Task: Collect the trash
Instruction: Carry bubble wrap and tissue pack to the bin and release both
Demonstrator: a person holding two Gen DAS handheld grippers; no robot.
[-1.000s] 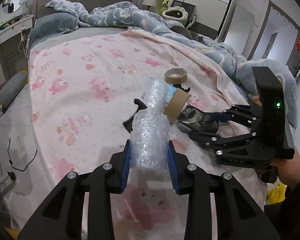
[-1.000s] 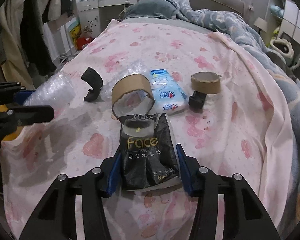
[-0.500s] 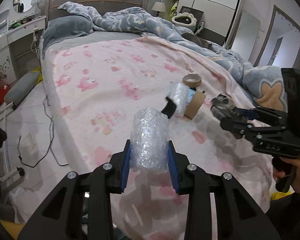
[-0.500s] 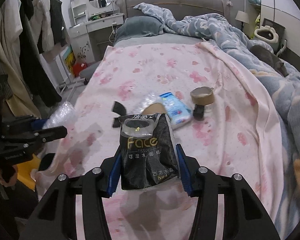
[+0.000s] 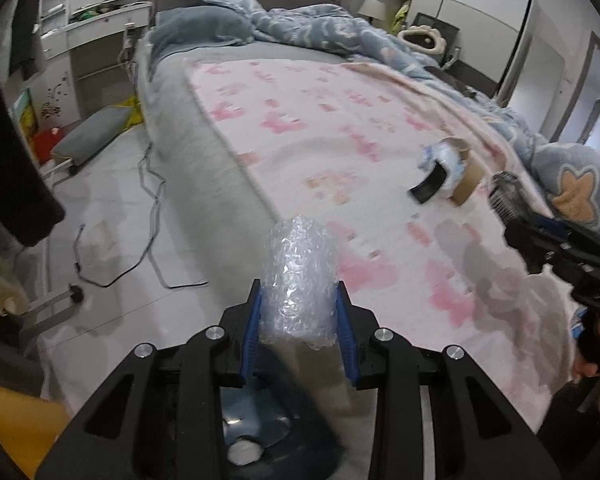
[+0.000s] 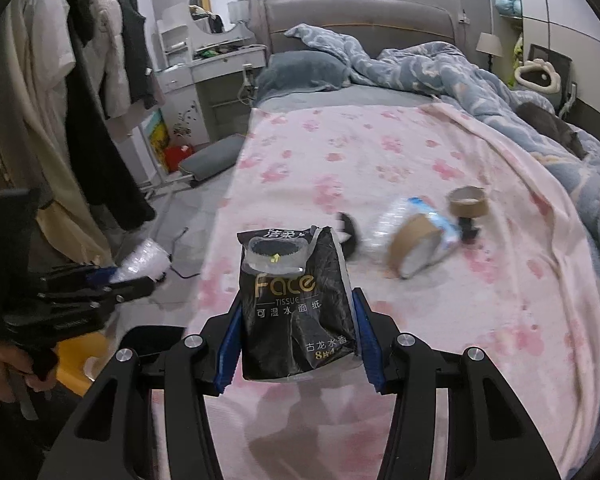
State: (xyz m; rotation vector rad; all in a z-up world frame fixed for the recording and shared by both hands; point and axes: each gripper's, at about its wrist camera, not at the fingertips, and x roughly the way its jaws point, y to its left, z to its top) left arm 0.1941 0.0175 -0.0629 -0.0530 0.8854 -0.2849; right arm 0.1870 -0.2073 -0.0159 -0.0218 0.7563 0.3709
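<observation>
both grippers loaded w/ trash, held up off the bed

Left gripper (image 5: 299,322) is clamped on a roll of bubble wrap (image 5: 299,278), blue pads squeezing it from both sides, held over the bed's edge w/ the floor and a trash bin (image 5: 256,432) below it. Right gripper (image 6: 298,344) is pinched on a black tissue pack (image 6: 296,304), upright btw the fingers, above the pink sheet (image 6: 440,344). Rest of the trash sits on the sheet, well apart from both: big cardboard tape core (image 6: 414,246) on its side touching a blue-white wipes pack (image 6: 440,220), a smaller tape roll (image 6: 468,201) just beside that, plus a curved black piece (image 5: 430,186) near the cluster. Blue duvet (image 6: 460,76) bunched along the far side.
</observation>
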